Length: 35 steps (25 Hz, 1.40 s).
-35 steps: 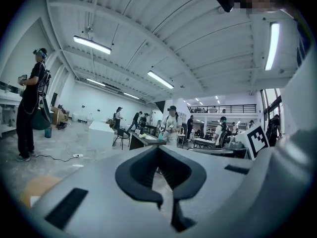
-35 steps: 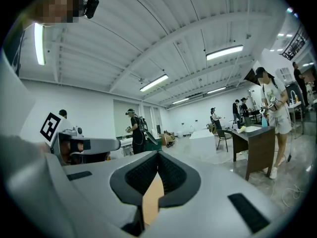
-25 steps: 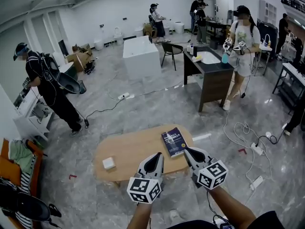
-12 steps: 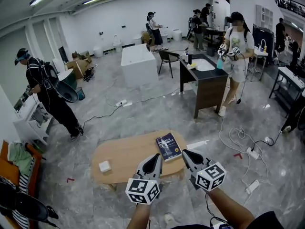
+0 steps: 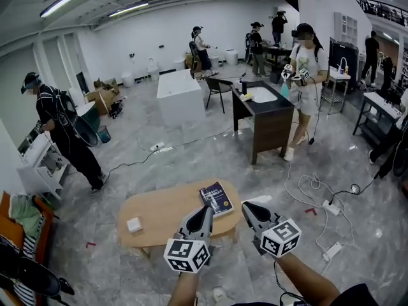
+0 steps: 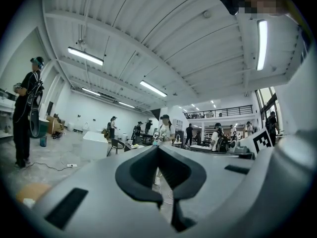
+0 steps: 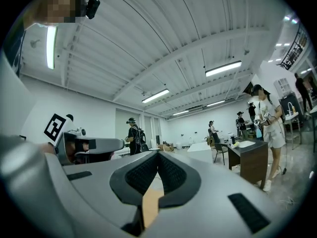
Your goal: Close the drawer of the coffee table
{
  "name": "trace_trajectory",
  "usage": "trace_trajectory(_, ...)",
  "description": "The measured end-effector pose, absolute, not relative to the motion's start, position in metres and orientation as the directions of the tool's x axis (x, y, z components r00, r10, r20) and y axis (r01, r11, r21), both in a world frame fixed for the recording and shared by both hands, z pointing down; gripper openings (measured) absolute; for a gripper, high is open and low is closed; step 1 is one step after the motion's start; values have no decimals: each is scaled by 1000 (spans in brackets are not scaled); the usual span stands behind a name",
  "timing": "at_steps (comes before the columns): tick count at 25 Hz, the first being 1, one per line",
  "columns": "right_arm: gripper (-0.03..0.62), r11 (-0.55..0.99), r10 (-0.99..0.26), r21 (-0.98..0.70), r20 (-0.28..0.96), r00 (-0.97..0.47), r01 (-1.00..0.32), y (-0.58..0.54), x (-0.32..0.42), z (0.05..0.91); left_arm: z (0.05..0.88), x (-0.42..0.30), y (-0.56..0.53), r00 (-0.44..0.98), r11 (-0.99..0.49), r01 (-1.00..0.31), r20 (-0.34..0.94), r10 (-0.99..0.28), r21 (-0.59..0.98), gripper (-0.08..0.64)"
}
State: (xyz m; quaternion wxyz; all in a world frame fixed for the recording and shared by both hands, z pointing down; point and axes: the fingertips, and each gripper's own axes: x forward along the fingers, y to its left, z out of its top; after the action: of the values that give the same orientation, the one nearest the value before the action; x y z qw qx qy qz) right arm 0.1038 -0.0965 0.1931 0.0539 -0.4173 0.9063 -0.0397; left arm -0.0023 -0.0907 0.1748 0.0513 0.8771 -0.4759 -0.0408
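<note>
I held the left gripper [image 5: 205, 211] over the near edge of the low oval wooden bench [image 5: 167, 210], its jaws pressed together on nothing. The right gripper [image 5: 246, 206], by the bench's right end, had its jaws closed and empty too. The bench's long axis ran left to right. A dark book [image 5: 217, 197] lay at its right end, a small white box [image 5: 134, 224] near its left. I couldn't see its drawer

The pale grey plastic left gripper [image 5: 206, 210] and right gripper [image 5: 246, 206] have black-padded jaws and white cubes printed with black square markers.
</note>
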Motion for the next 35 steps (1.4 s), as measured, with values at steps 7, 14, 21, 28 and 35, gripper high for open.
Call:
trace_trajectory(7,11,650,-760,-113,-81,-645,-751,-64,132,185,168,25,-58,542,-541,-832,-28,-840,122,3)
trace_trajectory(14,11,663,-749,-102,-90,-657,-742,-27,156,179,165,48,-20,528,-528,-840,-32,-849,126,3)
trace_trajectory(21,11,686,-728,-87,-102,-678,-723,6,180,173,159,76,15,515,-516,-849,-42,-856,111,3)
trace_trajectory(28,11,717,-696,-51,-110,-710,-695,33,186,164,153,80,44,478,-482,-869,-59,-876,112,3)
trace_trajectory(35,11,734,-677,-47,-129,-724,-678,49,192,161,150,83,66,453,-457,-884,-65,-889,96,3)
